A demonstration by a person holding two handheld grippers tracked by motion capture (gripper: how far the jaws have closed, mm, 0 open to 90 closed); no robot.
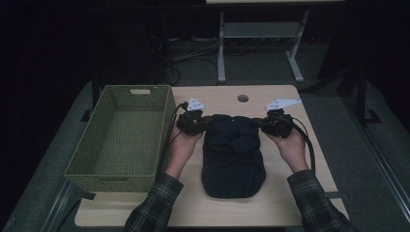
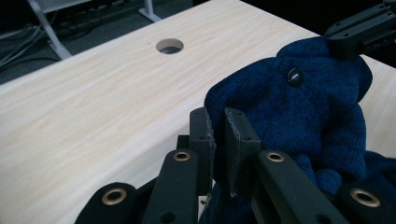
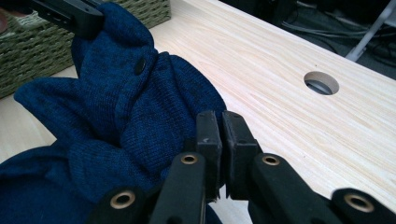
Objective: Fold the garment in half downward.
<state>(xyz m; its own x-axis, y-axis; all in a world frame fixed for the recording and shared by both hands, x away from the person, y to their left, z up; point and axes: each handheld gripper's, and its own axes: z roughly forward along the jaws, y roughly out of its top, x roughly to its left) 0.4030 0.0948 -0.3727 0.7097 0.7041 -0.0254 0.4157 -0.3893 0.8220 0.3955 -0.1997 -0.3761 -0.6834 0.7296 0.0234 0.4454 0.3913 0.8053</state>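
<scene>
Both hands level, palms inward: left gripper (image 1: 199, 122) and right gripper (image 1: 269, 123) each pinch the blue cardigan's (image 1: 233, 154) far corners. Cardigan's long axis runs near-to-far.

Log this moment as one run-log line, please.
left hand-held gripper: shut on sweater | right hand-held gripper: shut on sweater | basket: empty, left of sweater
</scene>
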